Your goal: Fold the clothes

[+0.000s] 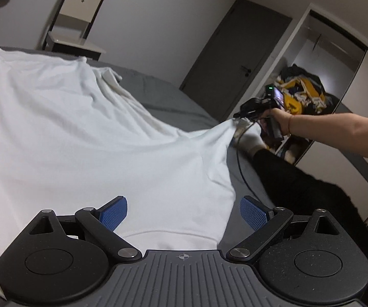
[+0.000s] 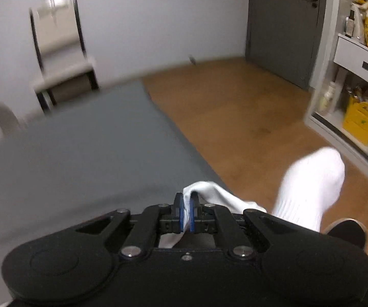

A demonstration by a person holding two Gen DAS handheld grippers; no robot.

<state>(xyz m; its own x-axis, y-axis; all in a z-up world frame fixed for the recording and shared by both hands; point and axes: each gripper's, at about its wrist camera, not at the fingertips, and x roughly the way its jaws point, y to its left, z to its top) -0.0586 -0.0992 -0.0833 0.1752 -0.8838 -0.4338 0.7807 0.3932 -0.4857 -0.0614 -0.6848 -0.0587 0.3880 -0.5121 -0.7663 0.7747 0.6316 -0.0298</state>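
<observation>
A white garment (image 1: 76, 133) lies spread over the grey bed (image 1: 163, 97), one corner pulled up and out to the right. My left gripper (image 1: 182, 213) is open, its blue pads (image 1: 113, 213) on either side of the garment's near edge, nothing clamped. In the left wrist view my right gripper (image 1: 237, 117), held in a person's hand (image 1: 280, 120), pinches that raised corner. The right wrist view shows my right gripper (image 2: 187, 206) shut on a fold of the white garment (image 2: 209, 195) above the bed's edge (image 2: 122, 138).
A person's leg in black (image 1: 301, 179) with a white sock (image 2: 312, 179) rests at the bed's right side. A chair (image 1: 79, 20) stands by the far wall. A grey door (image 1: 235, 53), open shelving with yellow bags (image 2: 360, 120) and wooden floor (image 2: 235, 112) lie to the right.
</observation>
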